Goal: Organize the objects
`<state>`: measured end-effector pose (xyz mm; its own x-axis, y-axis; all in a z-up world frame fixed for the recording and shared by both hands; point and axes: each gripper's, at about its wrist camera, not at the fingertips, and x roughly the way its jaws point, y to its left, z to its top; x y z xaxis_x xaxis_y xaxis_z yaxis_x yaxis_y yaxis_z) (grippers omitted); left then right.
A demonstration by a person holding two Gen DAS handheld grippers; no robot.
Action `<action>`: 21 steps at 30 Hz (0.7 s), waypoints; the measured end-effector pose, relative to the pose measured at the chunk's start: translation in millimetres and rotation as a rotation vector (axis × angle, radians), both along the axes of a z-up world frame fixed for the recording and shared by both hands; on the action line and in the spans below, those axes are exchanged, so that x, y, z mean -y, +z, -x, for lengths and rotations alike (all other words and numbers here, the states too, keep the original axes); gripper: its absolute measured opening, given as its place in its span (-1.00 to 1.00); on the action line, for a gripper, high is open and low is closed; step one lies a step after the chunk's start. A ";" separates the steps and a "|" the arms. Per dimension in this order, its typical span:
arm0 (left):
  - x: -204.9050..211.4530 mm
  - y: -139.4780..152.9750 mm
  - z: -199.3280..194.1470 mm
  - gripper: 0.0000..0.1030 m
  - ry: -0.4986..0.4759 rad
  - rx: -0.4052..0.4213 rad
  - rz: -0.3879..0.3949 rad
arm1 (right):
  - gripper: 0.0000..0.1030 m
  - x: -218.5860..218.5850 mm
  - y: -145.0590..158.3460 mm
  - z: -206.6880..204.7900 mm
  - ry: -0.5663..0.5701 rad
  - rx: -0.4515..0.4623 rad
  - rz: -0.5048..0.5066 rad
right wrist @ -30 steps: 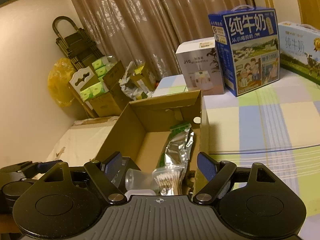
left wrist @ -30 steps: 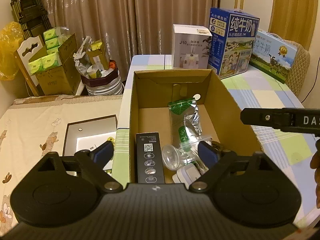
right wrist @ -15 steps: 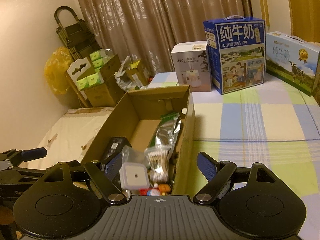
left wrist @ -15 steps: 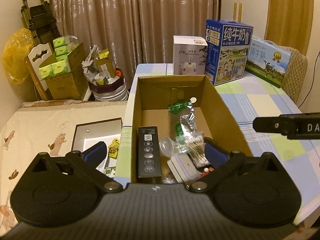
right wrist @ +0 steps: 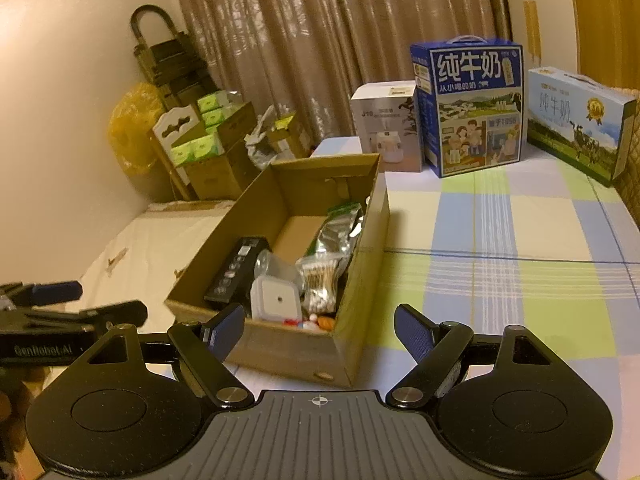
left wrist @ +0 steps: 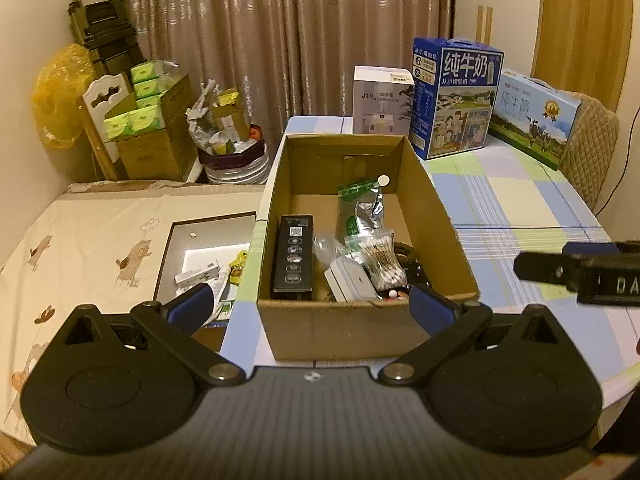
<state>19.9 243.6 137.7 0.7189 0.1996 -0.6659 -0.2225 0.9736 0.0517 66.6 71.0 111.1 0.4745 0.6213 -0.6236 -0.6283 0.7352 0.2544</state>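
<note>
Left wrist: left gripper (left wrist: pixel 310 306) has just spread to full width, nothing between the pads, hovering near the front wall of the cardboard box (left wrist: pixel 432 200) on the checked tablecloth (left wrist: pixel 512 208); inside lie a black carton (left wrist: pixel 293 257), cotton swab bag (left wrist: pixel 380 258), foil pouch (left wrist: pixel 366 208) and white case (left wrist: pixel 350 284). Right wrist: right gripper (right wrist: pixel 320 332) wide apart, empty, just in front of the box's near right corner.

A brown cardboard box (left wrist: pixel 348 332) is being shown on a blue, green and cream checked tablecloth (left wrist: pixel 508 204), before brownish patterned curtains (left wrist: pixel 288 36).
</note>
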 end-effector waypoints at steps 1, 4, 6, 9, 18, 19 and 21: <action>0.8 1.2 4.0 0.98 0.004 0.002 0.003 | 0.54 2.5 -1.0 3.8 0.005 0.003 0.004; 5.7 2.8 15.5 0.98 0.016 0.008 0.020 | 0.55 10.1 -4.1 13.6 0.015 0.004 0.012; 9.6 4.1 22.4 0.98 0.022 0.020 0.035 | 0.55 15.6 -6.4 20.4 0.016 0.009 0.020; 17.6 3.5 32.1 0.98 0.019 0.027 0.041 | 0.55 24.0 -10.4 27.9 0.009 0.014 0.029; 37.3 -12.5 57.7 0.98 0.022 0.010 0.050 | 0.54 47.5 -24.6 40.1 -0.005 -0.003 0.045; 38.5 -13.8 60.3 0.98 0.023 0.009 0.049 | 0.54 50.0 -25.5 41.6 -0.009 -0.003 0.045; 39.5 -15.0 65.5 0.98 0.031 0.013 0.052 | 0.54 54.7 -26.1 44.5 -0.016 -0.001 0.043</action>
